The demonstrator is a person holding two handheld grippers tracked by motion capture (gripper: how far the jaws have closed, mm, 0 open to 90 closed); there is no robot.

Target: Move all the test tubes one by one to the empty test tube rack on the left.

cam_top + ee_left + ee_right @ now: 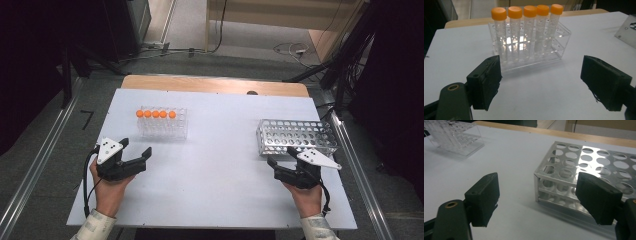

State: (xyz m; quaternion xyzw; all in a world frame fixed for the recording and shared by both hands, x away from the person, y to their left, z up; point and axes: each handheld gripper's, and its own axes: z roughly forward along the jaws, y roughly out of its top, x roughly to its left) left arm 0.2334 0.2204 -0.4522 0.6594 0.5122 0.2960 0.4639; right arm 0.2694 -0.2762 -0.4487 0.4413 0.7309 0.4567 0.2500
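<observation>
Nothing moved yet: all five orange-capped tubes (527,32) stand in my clear rack (163,122) toward the counter's far-left; the metal rack (296,136) far-right is empty. Left tool (136,149) and right tool (281,156) released, holding nothing.

Five orange-capped tubes (155,114) stand upright in a clear rack (164,129), seemingly empty.

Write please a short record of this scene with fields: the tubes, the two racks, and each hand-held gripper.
tubes: five orange-capped tubes, upright in one row
clear rack: clear plastic rack holding the tubes, on the table's left part
metal rack: perforated metal rack, no tubes seen in it, on the right
left hand-held gripper: jaws open, nothing between them, short of the clear rack
right hand-held gripper: jaws open, nothing held, close by the metal rack
surface: white table
</observation>
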